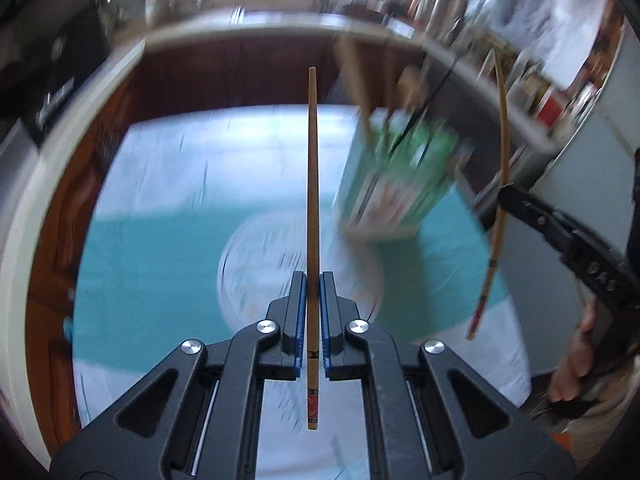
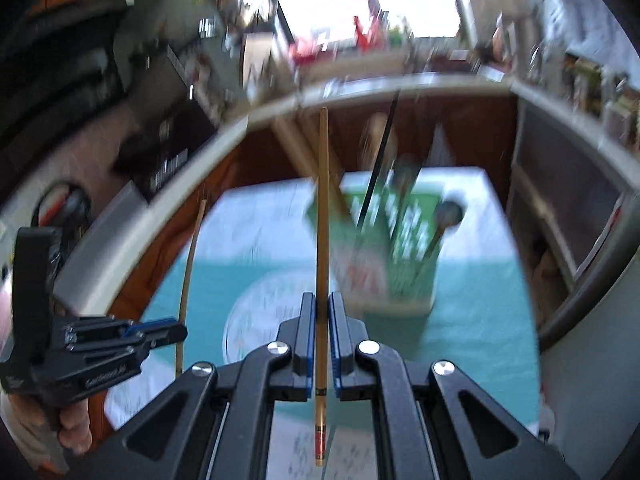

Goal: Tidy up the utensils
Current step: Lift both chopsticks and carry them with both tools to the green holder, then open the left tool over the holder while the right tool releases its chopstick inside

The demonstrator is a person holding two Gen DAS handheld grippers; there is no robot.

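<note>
My left gripper (image 1: 313,280) is shut on a wooden chopstick (image 1: 312,184) that points straight ahead above the table. My right gripper (image 2: 322,302) is shut on a second wooden chopstick (image 2: 322,216), also pointing ahead. Each gripper shows in the other's view: the right one (image 1: 500,196) with its chopstick (image 1: 498,184) at the right, the left one (image 2: 176,330) with its chopstick (image 2: 188,264) at the left. A green-and-white utensil holder (image 1: 396,184) stands on the table ahead, also in the right wrist view (image 2: 400,248), with several utensils standing in it.
The table carries a teal-and-white cloth (image 1: 152,256) with a round clear plate (image 1: 260,264) near the middle. A white counter edge (image 1: 248,26) and brown cabinets curve behind the table. Cluttered shelves (image 1: 532,80) stand at the right. Both views are motion-blurred.
</note>
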